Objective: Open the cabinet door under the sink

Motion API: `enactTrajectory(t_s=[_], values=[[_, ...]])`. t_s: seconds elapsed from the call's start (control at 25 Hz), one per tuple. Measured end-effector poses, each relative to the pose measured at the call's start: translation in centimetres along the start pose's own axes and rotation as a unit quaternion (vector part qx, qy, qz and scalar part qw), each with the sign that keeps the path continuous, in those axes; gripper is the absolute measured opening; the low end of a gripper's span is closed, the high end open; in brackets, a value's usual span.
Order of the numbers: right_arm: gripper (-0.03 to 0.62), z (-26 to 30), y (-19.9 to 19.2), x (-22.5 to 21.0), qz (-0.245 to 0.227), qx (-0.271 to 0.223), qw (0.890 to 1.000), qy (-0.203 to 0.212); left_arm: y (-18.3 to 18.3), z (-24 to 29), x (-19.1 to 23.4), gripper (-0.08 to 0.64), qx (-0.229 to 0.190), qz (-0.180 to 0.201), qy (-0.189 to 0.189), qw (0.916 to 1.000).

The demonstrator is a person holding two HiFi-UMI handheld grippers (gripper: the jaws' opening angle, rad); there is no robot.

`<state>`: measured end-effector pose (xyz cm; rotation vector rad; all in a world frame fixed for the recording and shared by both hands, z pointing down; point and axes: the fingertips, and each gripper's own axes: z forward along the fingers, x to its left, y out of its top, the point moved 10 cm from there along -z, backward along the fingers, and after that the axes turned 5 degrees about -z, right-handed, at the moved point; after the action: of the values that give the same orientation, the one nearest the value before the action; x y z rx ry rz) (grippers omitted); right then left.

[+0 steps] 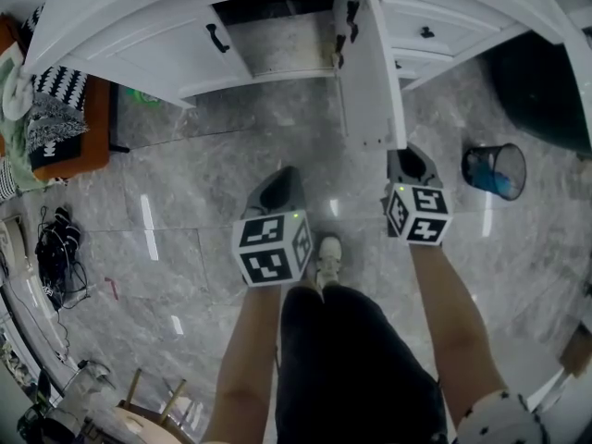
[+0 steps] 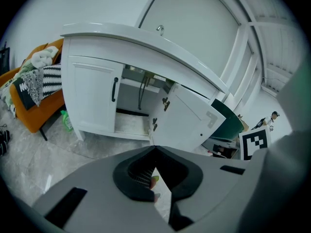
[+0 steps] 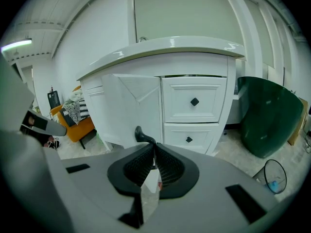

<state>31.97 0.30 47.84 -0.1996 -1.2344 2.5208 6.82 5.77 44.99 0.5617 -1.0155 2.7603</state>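
Already the door [image 1: 368, 81] under the sink [image 2: 146, 41] stands wide open, sticking out over the floor [image 1: 185, 202]. The right tongs [image 3: 154, 144] are pressed together, with the door's black handle [image 3: 141, 134] right at their tips. The left tongs [image 2: 155, 148] are together too, empty, near the door.

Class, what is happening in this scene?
A person stands at a white sink cabinet, a gripper in each hand. The right door under the sink stands open; the left door is shut. The left gripper and right gripper are shut and empty, the right near the door's black handle.
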Motion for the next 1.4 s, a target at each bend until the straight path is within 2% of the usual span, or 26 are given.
enactTrajectory(t_s=[0.4, 1.08, 1.4], values=[[0.026, -0.3, 0.1, -0.1, 0.007, 0.003, 1.000, 0.004, 0.0, -0.1, -0.8, 0.004, 0.003, 0.004, -0.002, 1.0000], [0.029, -5.7, 0.9, 0.7, 0.008, -0.019, 1.000, -0.007, -0.4, -2.2, -2.3, 0.005, 0.003, 0.008, -0.004, 1.0000], [0.029, -8.0, 2.4, 1.7, 0.010, -0.034, 0.999, -0.010, -0.5, -3.8, -2.4, 0.005, -0.003, -0.003, 0.001, 1.0000]])
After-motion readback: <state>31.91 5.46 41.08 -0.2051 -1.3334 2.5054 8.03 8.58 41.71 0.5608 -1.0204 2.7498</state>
